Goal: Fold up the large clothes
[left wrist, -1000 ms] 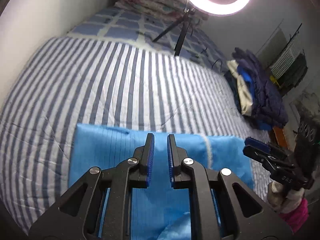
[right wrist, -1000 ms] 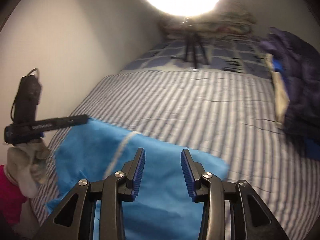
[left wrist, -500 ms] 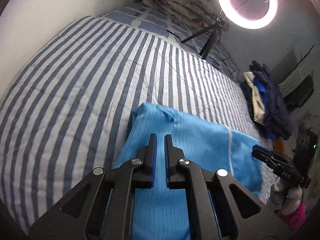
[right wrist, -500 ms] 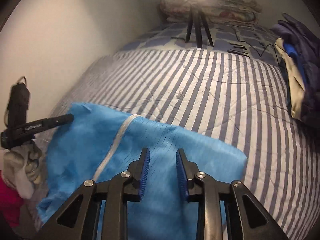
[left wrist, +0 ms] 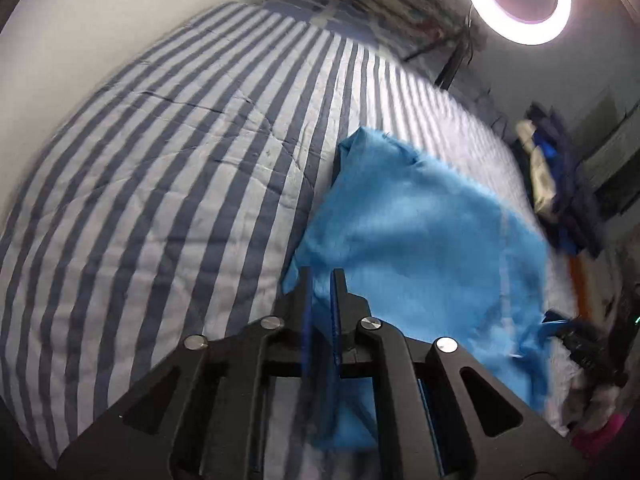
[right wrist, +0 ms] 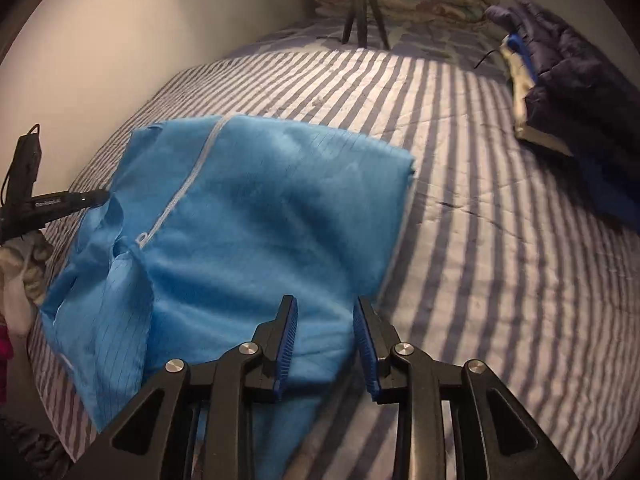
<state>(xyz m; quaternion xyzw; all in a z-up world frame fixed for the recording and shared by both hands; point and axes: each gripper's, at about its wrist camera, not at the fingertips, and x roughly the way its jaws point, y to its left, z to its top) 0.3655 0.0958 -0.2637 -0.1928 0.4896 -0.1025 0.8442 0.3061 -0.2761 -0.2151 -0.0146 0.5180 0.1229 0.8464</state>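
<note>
A large light-blue garment (left wrist: 420, 240) (right wrist: 260, 208) with a pale zip line (right wrist: 188, 184) lies rumpled on the striped bed (left wrist: 160, 200). My left gripper (left wrist: 320, 274) pinches the garment's left edge, which bunches up and hangs under the fingers. Its jaws are easing open a little, with the cloth still between them. In the right wrist view the left gripper (right wrist: 102, 196) meets that same edge, held by a gloved hand (right wrist: 24, 264). My right gripper (right wrist: 325, 304) hovers over the garment's near right part, jaws apart, pads not pressing the cloth.
A pile of dark blue and cream clothes (right wrist: 572, 92) (left wrist: 560, 184) sits on the bed's right side. A ring light (left wrist: 520, 0) on a tripod (right wrist: 362, 12) stands at the far end before patterned bedding. A white wall (right wrist: 100, 40) borders the left.
The left gripper has dragged the garment's left edge, so the flat cloth is now bunched and lifted there. The right gripper has dropped closer to the cloth and its jaws have narrowed slightly.
</note>
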